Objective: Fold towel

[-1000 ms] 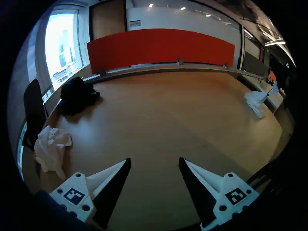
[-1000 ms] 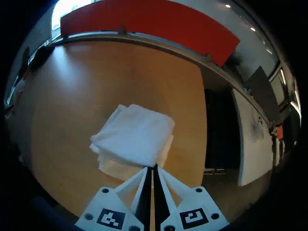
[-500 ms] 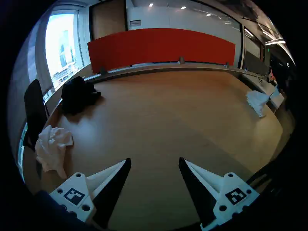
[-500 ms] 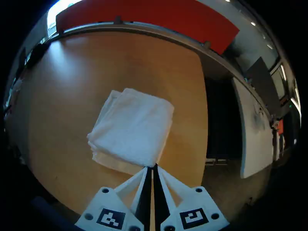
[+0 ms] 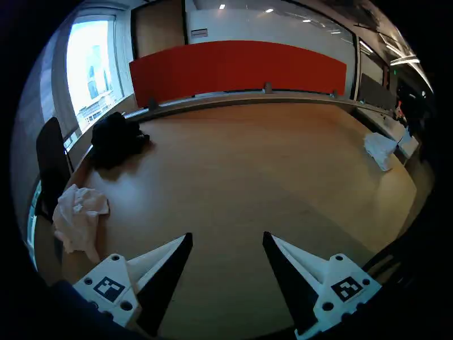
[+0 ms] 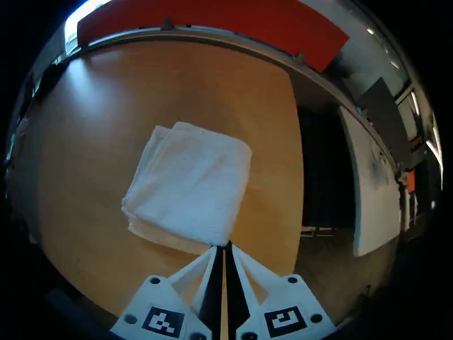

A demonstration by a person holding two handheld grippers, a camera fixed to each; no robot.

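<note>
The left gripper (image 5: 226,235) hangs with its jaws spread wide above a wooden table (image 5: 238,170). A crumpled white cloth (image 5: 79,218) and a black bag (image 5: 116,139) lie at the left, a white towel (image 5: 379,150) at the far right, before a red partition (image 5: 238,65).

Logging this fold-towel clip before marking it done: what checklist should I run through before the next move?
1. Towel folded into a compact stack: ok.
2. Towel fully on the wooden table: ok.
3. Layer edges flush: not ok; lower layers peek out along the near left edge.
4. Right hand-held gripper free of the towel: cannot tell; fingers shut, tips at its near corner.
5. Left hand-held gripper open with nothing between its fingers: ok.
6. Crumpled white cloth and black bundle apart from the left hand-held gripper: ok.
</note>
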